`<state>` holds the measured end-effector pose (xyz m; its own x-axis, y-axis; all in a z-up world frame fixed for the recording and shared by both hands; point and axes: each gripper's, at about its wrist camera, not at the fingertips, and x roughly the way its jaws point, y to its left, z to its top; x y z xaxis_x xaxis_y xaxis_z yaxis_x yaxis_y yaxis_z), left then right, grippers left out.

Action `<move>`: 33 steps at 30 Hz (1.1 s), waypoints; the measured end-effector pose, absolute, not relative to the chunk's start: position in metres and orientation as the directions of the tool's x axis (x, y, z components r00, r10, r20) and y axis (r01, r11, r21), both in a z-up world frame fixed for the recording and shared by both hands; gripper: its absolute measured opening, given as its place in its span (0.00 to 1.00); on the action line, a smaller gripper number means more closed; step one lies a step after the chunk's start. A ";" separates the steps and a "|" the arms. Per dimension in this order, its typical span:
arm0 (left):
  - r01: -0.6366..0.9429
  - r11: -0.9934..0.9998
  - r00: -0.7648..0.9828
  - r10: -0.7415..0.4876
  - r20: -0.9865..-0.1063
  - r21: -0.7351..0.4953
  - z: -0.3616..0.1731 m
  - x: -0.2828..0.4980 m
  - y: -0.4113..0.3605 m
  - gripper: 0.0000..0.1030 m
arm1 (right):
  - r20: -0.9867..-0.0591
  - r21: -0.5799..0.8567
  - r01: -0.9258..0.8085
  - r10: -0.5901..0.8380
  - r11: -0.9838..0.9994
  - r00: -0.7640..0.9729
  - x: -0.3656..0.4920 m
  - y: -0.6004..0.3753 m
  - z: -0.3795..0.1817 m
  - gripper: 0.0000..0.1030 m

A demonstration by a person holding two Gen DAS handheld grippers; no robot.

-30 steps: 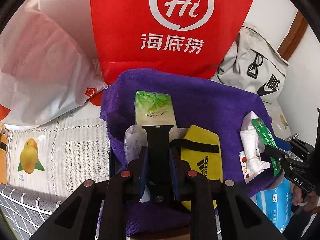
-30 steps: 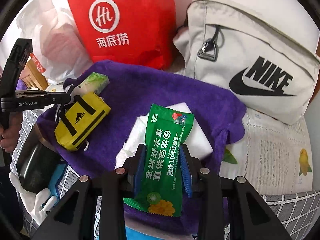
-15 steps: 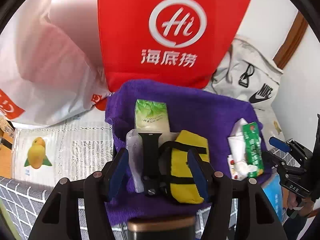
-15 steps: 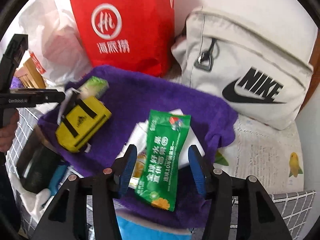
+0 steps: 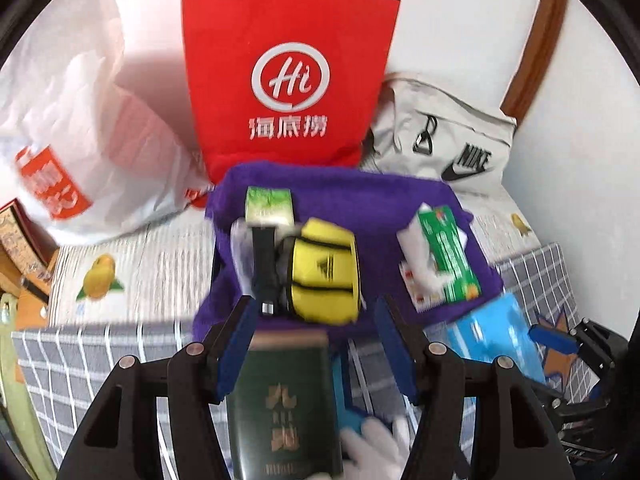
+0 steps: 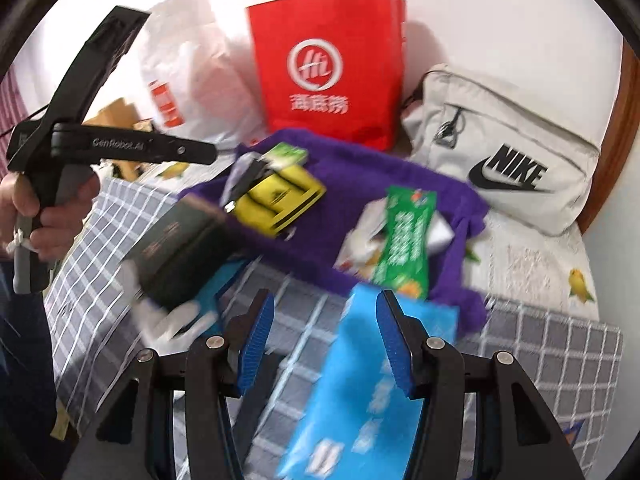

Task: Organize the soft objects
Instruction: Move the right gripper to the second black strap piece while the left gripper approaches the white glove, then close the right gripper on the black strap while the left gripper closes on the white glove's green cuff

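- Left wrist view: we see the left hand-held gripper (image 5: 316, 344) with its blue pads spread and nothing pinched; a dark green box (image 5: 280, 408) lies below, showing between the pads, not pressed by them.
- The purple towel (image 5: 360, 196) lies spread on the checked cover (image 5: 100, 360), in front of the red paper bag (image 5: 288, 80).
- On the towel's left half: a yellow pouch (image 5: 324, 272), a black strap (image 5: 264, 256) just beside it, a green tissue pack (image 5: 268, 204) behind both.
- On the towel's right half: a green snack packet (image 5: 448, 252) resting on white sachets (image 5: 416, 268).
- A blue pack (image 5: 492, 336) sits just off the towel's near right corner. The grey Nike bag (image 5: 452, 136) leans at the back right; a white plastic bag (image 5: 80, 120) at the back left.
- Right wrist view: we see the right hand-held gripper (image 6: 328, 340) spread, holding nothing, above the blurred blue pack (image 6: 360, 392).
- The purple towel (image 6: 360, 168) carries the yellow pouch (image 6: 280, 200) on its left and the green snack packet (image 6: 404, 236) on its right, well apart.
- The dark green box (image 6: 176, 252) lies off the towel's left edge.
- A hand (image 6: 44, 216) grips the left hand-held gripper's handle at far left.
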<state>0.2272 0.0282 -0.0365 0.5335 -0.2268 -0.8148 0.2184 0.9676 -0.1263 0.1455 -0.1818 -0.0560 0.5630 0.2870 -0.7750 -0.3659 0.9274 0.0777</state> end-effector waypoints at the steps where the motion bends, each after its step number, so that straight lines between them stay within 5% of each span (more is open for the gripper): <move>1: 0.216 0.968 0.533 -0.224 -0.816 -0.125 -0.037 0.220 0.029 0.57 | -0.778 0.086 -0.372 0.296 0.924 0.555 0.137 -0.178 -0.059 0.52; 14: 0.166 0.979 0.541 -0.194 -0.818 -0.122 -0.070 0.115 0.049 0.57 | -0.813 0.110 -0.428 0.329 0.897 0.480 0.059 -0.136 -0.101 0.44; 28: 0.151 0.966 0.492 -0.256 -0.832 -0.208 -0.107 0.060 0.057 0.57 | -0.817 0.105 -0.287 0.247 0.952 0.521 0.026 -0.148 -0.148 0.39; 30: 0.143 0.967 0.482 -0.253 -0.839 -0.209 -0.111 0.059 0.056 0.57 | -0.812 0.106 -0.283 0.247 0.953 0.529 0.030 -0.147 -0.150 0.34; 31: 0.143 0.967 0.478 -0.252 -0.841 -0.209 -0.113 0.059 0.055 0.57 | -0.806 0.100 -0.278 0.242 0.955 0.540 0.031 -0.146 -0.150 0.22; 33: 0.144 0.967 0.472 -0.253 -0.844 -0.209 -0.115 0.058 0.053 0.57 | -0.807 0.071 -0.290 0.226 0.954 0.546 0.030 -0.142 -0.151 0.21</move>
